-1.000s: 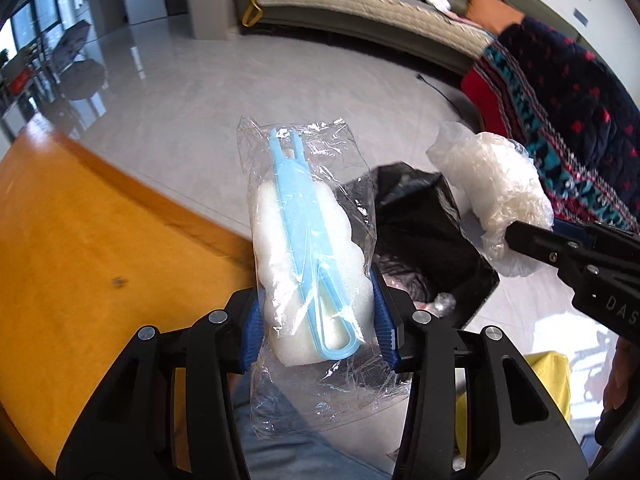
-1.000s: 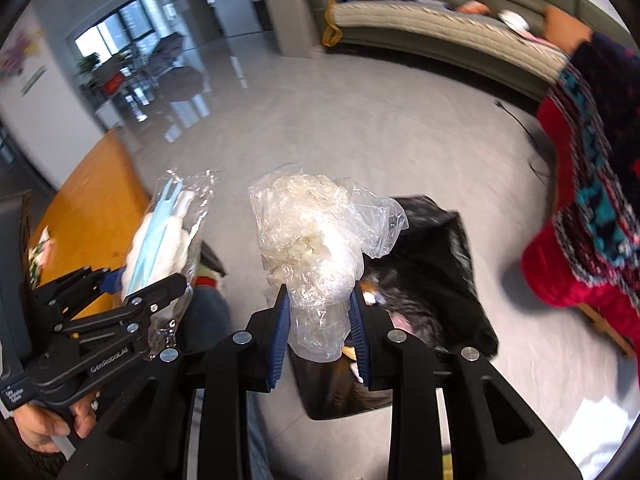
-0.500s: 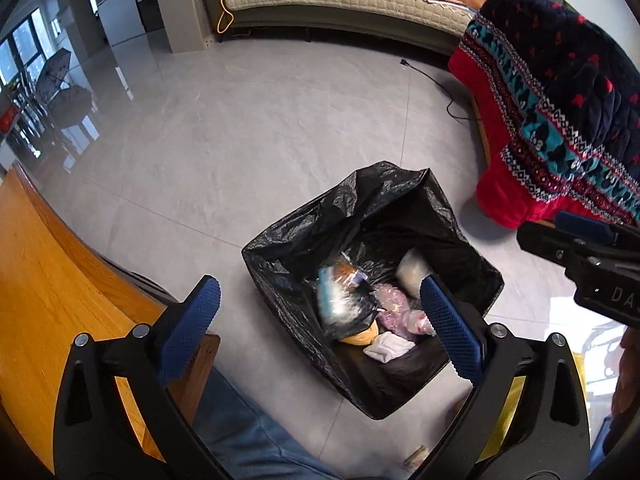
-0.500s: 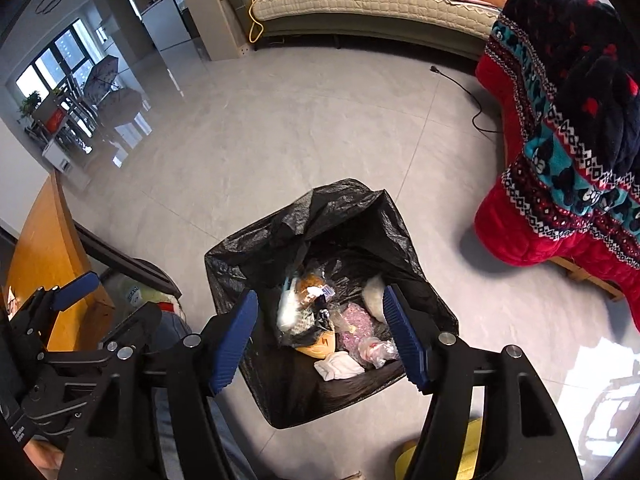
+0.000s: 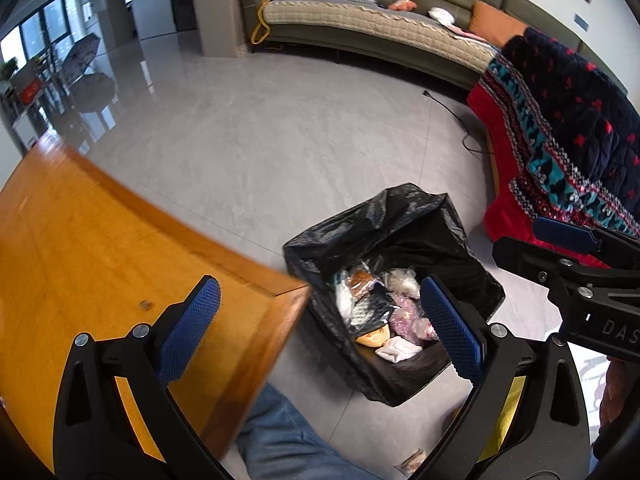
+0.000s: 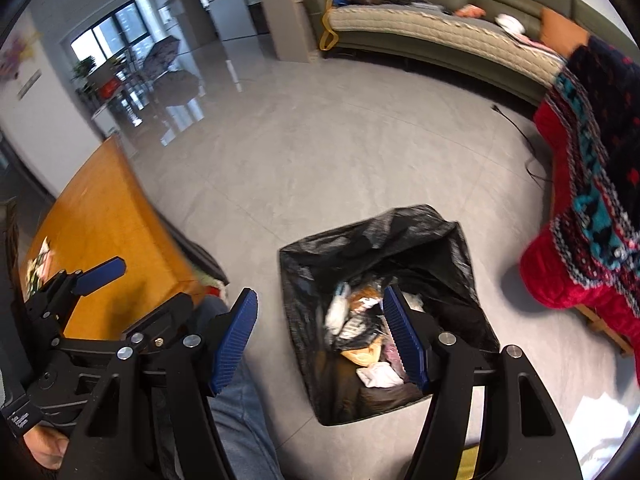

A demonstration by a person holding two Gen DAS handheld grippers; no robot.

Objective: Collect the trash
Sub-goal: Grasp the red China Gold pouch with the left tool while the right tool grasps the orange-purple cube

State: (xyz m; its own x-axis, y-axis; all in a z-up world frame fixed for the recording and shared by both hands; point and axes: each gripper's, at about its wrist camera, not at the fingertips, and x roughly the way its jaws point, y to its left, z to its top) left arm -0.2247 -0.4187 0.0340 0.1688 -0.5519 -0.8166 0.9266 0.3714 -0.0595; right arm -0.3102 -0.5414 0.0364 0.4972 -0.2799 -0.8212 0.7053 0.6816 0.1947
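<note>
On grey floor: black-lined bin, open, holding mixed wrappers.

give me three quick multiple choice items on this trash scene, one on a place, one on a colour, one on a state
1. Where does the trash bin stand?
A on the wooden table
B on the floor beside the table
C on the sofa

2. What colour is the bin's bag?
A black
B white
C green

3. How is the left gripper?
A shut on a packet
B shut and empty
C open and empty

Answers:
1 B, it sits on the grey tiles by the wooden table corner.
2 A, black plastic lines it.
3 C, the jaws stand wide with nothing between them.
</note>
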